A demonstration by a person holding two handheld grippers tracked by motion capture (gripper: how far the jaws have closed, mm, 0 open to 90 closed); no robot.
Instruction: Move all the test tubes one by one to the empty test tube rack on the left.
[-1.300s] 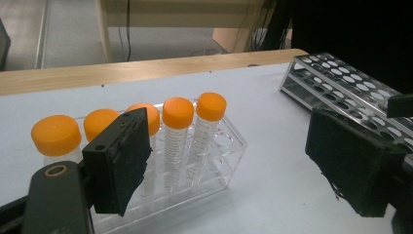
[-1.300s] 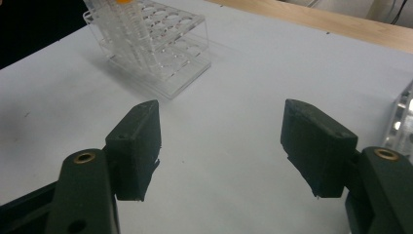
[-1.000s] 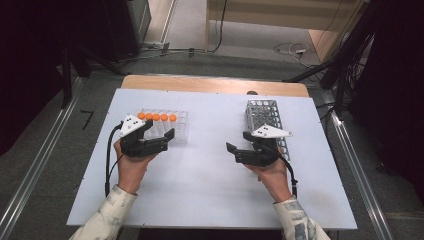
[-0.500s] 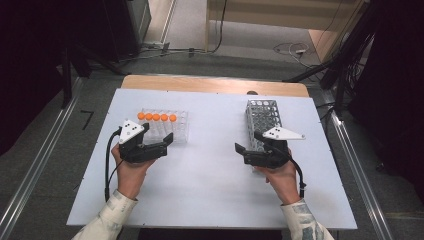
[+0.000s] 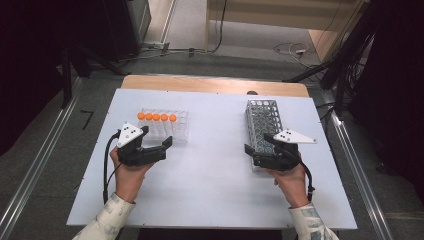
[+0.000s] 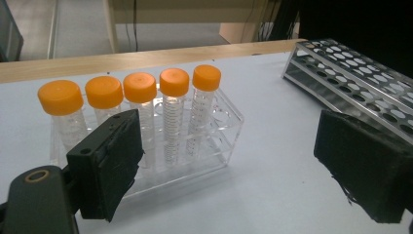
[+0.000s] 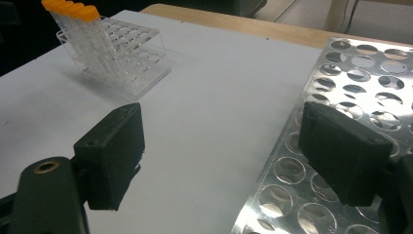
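Orange-capped tubes [image 6: 141, 112] stand just beyond the spread, empty left tool [image 6: 234, 170].

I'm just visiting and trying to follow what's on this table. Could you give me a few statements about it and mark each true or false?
1. Five orange-capped tubes stand in the clear plastic rack. True.
2. The metal rack is full of tubes. False: its holes are empty.
3. The left hand-held gripper clamps a tube. False: its jaws are open, holding nothing.
4. The right hand-held gripper is open beside the metal rack. True.
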